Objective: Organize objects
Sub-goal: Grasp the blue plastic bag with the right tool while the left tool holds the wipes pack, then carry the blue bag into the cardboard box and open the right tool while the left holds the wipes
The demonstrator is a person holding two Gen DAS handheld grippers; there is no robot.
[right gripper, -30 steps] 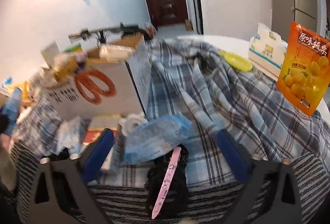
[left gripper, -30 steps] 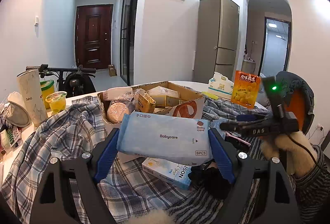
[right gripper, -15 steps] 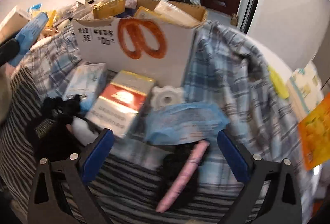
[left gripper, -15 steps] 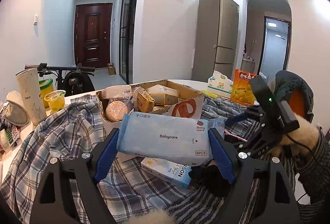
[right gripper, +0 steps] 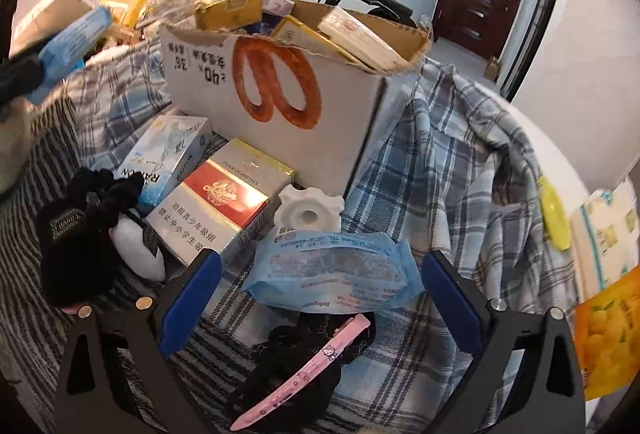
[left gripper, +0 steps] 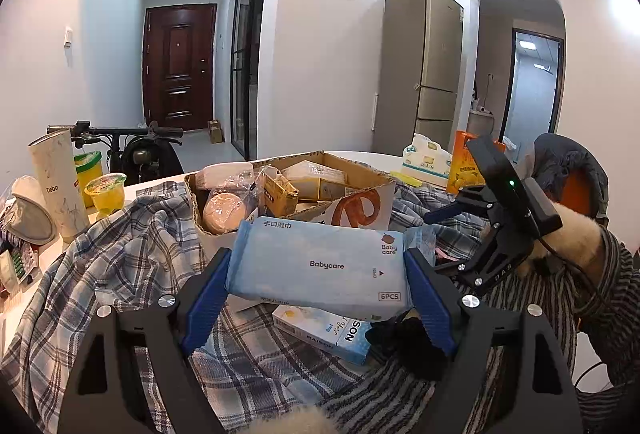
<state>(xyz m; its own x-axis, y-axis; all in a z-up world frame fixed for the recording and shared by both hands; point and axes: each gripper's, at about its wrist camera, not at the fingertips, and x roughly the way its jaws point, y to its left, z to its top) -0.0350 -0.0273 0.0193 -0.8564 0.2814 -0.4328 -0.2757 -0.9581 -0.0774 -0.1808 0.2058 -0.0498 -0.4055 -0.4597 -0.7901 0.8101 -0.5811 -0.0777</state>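
- Where the cardboard box (left gripper: 352,178) stands on the plaid shirt (left gripper: 120,258), it brims with packets.
- Left gripper (left gripper: 318,280) fingers clamp the Babycare wipes pack (left gripper: 320,264), raised before the box.
- Right gripper (right gripper: 320,298) fingers spread wide; a second wipes pack (right gripper: 332,276) lies between them, untouched.

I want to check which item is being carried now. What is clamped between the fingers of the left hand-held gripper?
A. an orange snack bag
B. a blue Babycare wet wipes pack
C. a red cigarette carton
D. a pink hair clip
B: in the left wrist view, the left hand-held gripper has its blue pads pressed on both ends of the Babycare wet wipes pack, held above the plaid cloth.
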